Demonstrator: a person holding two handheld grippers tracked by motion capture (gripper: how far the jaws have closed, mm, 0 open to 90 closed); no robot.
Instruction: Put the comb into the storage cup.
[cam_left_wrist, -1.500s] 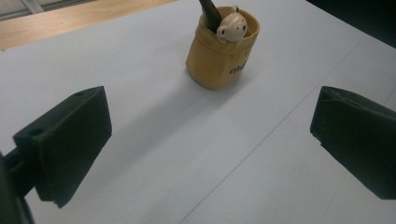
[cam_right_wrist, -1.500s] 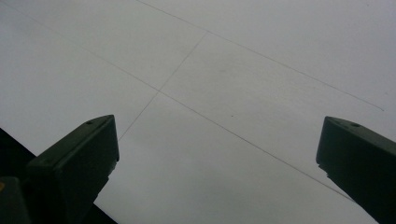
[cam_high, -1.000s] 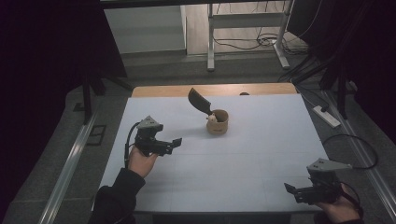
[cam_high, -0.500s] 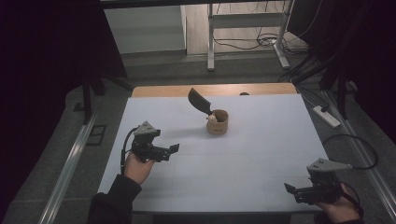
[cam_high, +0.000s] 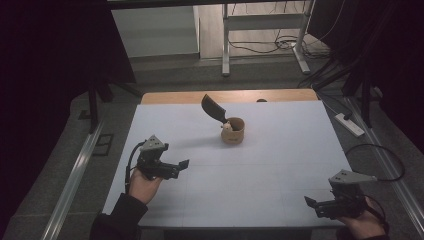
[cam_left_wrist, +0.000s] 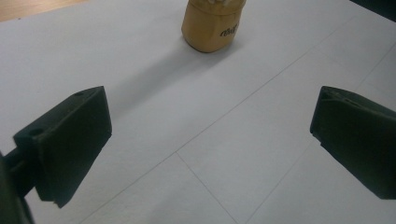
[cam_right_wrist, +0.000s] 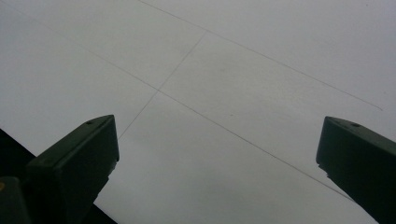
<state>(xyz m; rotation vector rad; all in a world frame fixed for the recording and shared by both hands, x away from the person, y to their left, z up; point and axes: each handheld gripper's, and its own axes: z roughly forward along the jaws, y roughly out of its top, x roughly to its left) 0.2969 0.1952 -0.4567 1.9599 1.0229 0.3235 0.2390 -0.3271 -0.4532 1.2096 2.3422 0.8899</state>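
A tan cup (cam_high: 233, 132) stands upright on the white table (cam_high: 280, 150), behind its middle. A dark paddle-shaped utensil (cam_high: 212, 106) leans out of the cup toward the back left. My left gripper (cam_high: 181, 166) hovers near the table's left side, open and empty, pointing right; it is well short of the cup. In the left gripper view the cup (cam_left_wrist: 213, 27) sits ahead, beyond my wide-apart left gripper (cam_left_wrist: 210, 100). My right gripper (cam_high: 311, 204) is low at the front right corner, open and empty. In the right gripper view, bare tabletop lies between the jaws of the right gripper (cam_right_wrist: 217, 126).
A wooden strip (cam_high: 175, 96) runs along the table's far edge, with a small dark object (cam_high: 260, 100) on it. A power strip (cam_high: 350, 125) and cables lie on the floor to the right. A metal stand (cam_high: 226, 45) rises behind the table.
My left gripper has drawn back toward the person and slightly left, away from the cup. The right gripper, cup and utensil have not moved.
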